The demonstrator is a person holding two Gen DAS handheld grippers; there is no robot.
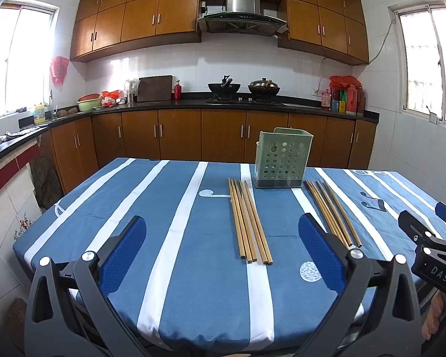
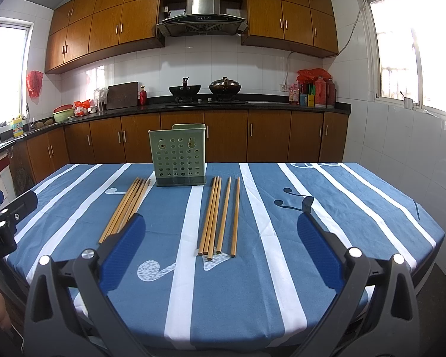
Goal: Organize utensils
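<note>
A green perforated utensil holder [image 1: 281, 162] [image 2: 180, 156] stands upright at the far middle of the table. Two bundles of several wooden chopsticks lie flat in front of it: a left bundle [image 1: 248, 220] [image 2: 126, 208] and a right bundle [image 1: 331, 212] [image 2: 218, 215]. My left gripper [image 1: 223, 223] hovers open over the near table edge, short of the left bundle, with nothing between its blue pads. My right gripper [image 2: 221, 220] is open too, its jaws spanning the near ends of the right bundle from above without touching. The right gripper also shows at the right edge [image 1: 425, 238].
The table wears a blue cloth with white stripes [image 1: 175, 238] [image 2: 312, 238]. Beyond it run brown kitchen cabinets [image 1: 178, 134], a black counter with woks [image 1: 224, 87] and bottles. A person's hand [image 1: 434, 318] shows at the lower right.
</note>
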